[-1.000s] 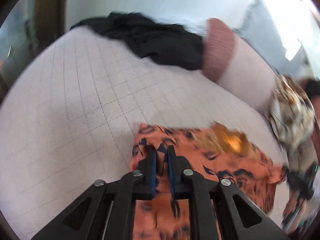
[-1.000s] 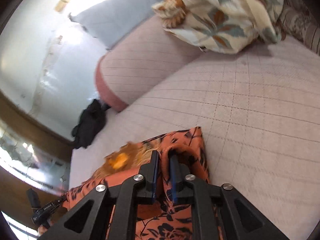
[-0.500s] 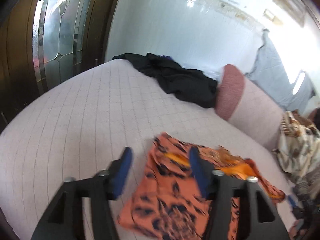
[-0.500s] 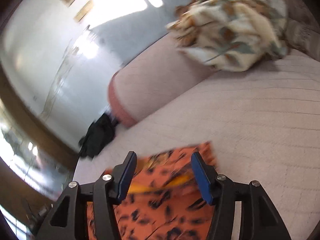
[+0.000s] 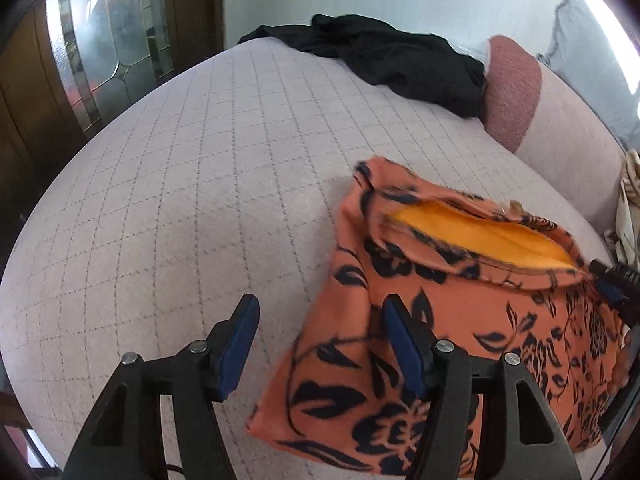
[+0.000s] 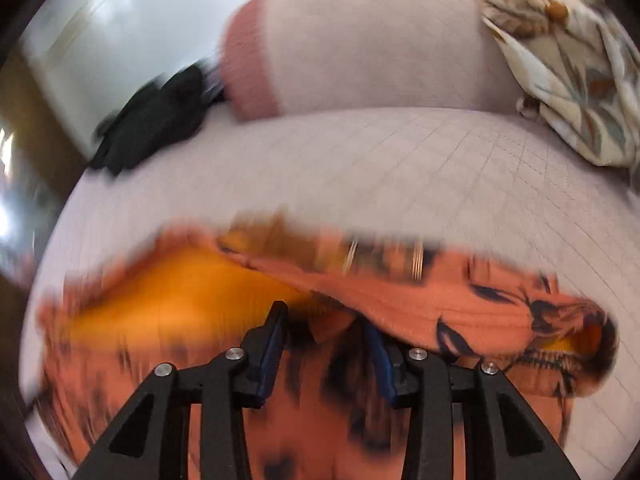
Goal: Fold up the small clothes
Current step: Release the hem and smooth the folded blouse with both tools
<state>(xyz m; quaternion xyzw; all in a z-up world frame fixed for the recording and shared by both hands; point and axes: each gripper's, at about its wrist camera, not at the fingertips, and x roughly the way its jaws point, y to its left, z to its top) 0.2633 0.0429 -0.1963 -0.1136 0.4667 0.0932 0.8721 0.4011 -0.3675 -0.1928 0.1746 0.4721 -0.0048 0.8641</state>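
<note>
Both jaws gape empty, orange garment (image 5: 460, 320) lying beneath and ahead of them.

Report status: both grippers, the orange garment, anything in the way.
Left gripper open, empty. Right gripper open, over cloth. Orange floral garment flat on bed, yellow lining showing. Black clothes far back, clear.

The orange cloth garment with black flower print (image 5: 460, 312) looks soft and matt, its plain yellow-orange lining (image 5: 476, 236) smooth. Beneath it the pale pink quilted bed cover (image 5: 200, 200) is matt, stitched in a grid. At upper left, the dark wooden door (image 5: 24, 92) holds glossy leaded glass.
</note>
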